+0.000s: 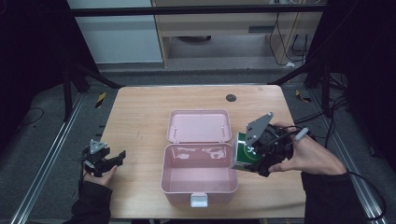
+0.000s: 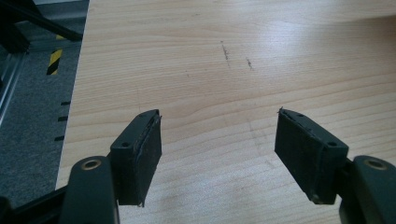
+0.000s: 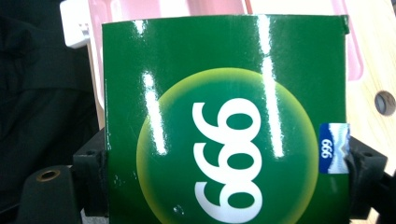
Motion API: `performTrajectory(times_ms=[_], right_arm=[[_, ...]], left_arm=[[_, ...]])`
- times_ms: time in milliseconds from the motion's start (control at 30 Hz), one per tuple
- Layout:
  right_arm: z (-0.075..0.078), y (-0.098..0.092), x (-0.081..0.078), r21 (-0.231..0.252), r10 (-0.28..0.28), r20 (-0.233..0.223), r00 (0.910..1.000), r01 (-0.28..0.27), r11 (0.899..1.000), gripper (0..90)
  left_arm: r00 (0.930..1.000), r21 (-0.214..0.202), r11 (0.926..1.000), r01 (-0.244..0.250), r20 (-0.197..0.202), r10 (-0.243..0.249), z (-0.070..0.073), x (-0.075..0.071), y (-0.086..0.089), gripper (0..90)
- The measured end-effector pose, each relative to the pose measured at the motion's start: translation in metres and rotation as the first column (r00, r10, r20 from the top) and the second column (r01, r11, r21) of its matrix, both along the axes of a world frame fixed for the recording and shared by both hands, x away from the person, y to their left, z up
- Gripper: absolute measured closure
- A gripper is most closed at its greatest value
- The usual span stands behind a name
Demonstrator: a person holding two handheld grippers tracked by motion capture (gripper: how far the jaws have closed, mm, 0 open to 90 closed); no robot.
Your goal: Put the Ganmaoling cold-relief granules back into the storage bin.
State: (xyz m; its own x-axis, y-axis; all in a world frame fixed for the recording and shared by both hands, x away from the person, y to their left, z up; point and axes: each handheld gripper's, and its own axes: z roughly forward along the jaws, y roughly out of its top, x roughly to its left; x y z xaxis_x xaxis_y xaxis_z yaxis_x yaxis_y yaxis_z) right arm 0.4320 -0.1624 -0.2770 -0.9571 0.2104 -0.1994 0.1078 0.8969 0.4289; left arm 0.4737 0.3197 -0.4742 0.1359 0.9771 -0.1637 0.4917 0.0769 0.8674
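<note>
Green box [image 3: 224, 126], apparently "999"

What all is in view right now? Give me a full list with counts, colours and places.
case: 1, pink, table centre, lid open and tipped back, inside bare, white latch at the near wall.
box: 1, green with a yellow-green disc and white digits, held at the case's right rim.
table: 1, light wood, with a dark round hole near the far edge.
left claw: 1, black, open, over the table's left near part.
right claw: 1, black, shut on the box.
hands: 2, dark sleeves, coming in from the near edge.
</note>
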Motion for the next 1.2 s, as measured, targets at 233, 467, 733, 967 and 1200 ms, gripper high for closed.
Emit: performTrajectory(times_ms=[233, 467, 733, 967, 1200], right_arm=[[-0.001, 0.020, 0.002, -0.014, 0.035, -0.008, 0.9994, -0.035, 0.999, 16.2], [-0.005, 0.038, 0.006, -0.020, 0.059, -0.015, 0.9982, -0.059, 0.998, 16.1], [-0.009, 0.053, 0.009, -0.018, 0.083, -0.021, 0.9963, -0.084, 0.996, 16.1], [-0.015, 0.063, 0.012, -0.024, 0.101, -0.028, 0.9945, -0.101, 0.995, 16.1], [-0.025, 0.072, 0.015, -0.044, 0.121, -0.037, 0.9920, -0.123, 0.991, 16.0]], left_arm=[[1.0000, 0.001, 1.0000, -0.001, 0.001, 0.001, 0.000, 0.000, 0.000, 30.9], [1.0000, 0.005, 1.0000, -0.001, -0.002, 0.001, 0.000, 0.000, 0.001, 30.9], [1.0000, 0.004, 1.0000, -0.002, 0.001, 0.002, 0.001, 0.000, 0.001, 30.9], [1.0000, 0.004, 1.0000, -0.002, 0.000, 0.002, 0.001, 0.000, 0.001, 30.9], [1.0000, 0.001, 1.0000, -0.004, 0.003, 0.004, 0.001, 0.000, 0.001, 30.9]])
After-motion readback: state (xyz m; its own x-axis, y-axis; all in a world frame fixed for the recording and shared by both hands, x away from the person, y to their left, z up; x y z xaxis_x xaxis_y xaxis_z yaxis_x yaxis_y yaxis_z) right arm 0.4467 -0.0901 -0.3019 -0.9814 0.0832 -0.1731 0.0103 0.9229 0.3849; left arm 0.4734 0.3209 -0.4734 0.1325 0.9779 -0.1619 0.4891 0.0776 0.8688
